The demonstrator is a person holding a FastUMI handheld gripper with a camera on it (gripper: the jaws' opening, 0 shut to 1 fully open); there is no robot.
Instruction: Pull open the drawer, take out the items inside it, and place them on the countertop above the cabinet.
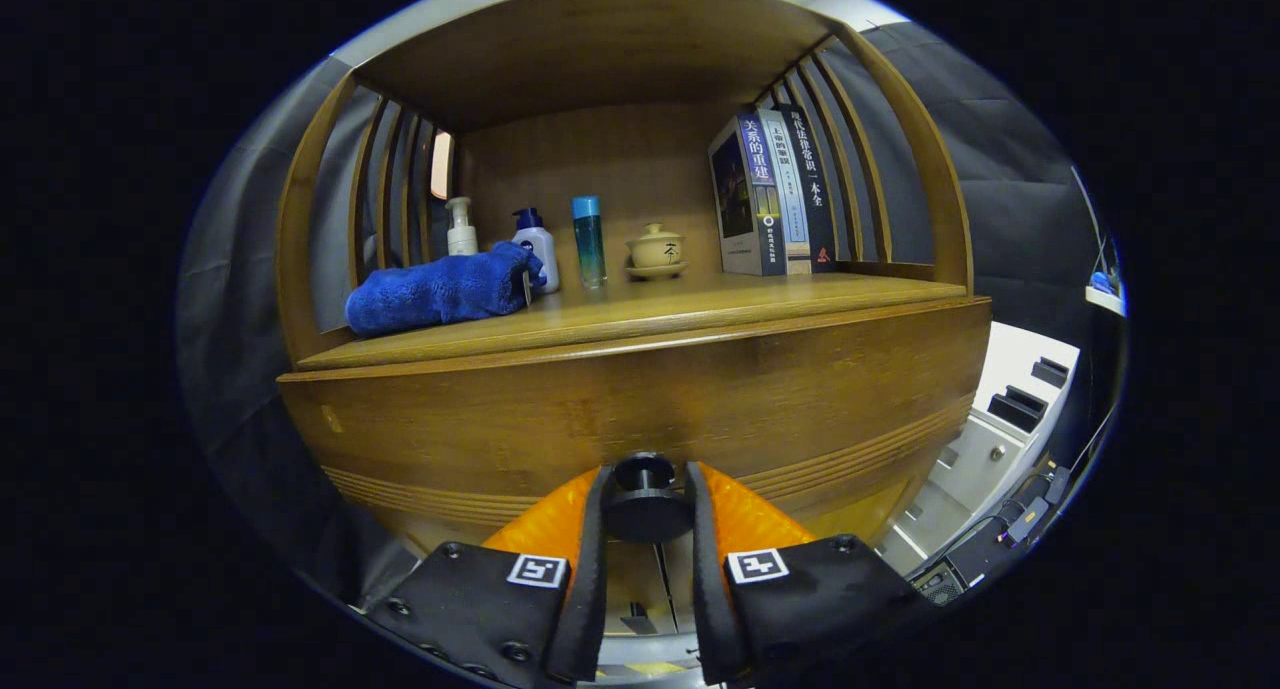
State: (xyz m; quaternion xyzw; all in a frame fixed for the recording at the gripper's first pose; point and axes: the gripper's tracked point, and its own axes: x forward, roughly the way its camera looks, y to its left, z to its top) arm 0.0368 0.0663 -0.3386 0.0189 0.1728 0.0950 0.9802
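A wooden drawer front (640, 399) fills the space just ahead of me, below the countertop (640, 314) of the cabinet. A dark round knob (645, 499) sticks out of the drawer's lower middle. My gripper (645, 494) is shut on that knob, one finger pressed on each side of it. The drawer's inside is hidden behind its front. On the countertop lies a rolled blue towel (440, 289).
Behind the towel stand a pump bottle (461, 229), a white bottle with a dark cap (537, 249) and a slim teal bottle (589, 241). A small lidded cup (656, 251) and upright books (775, 194) stand further right. A white unit (1010, 419) stands to the cabinet's right.
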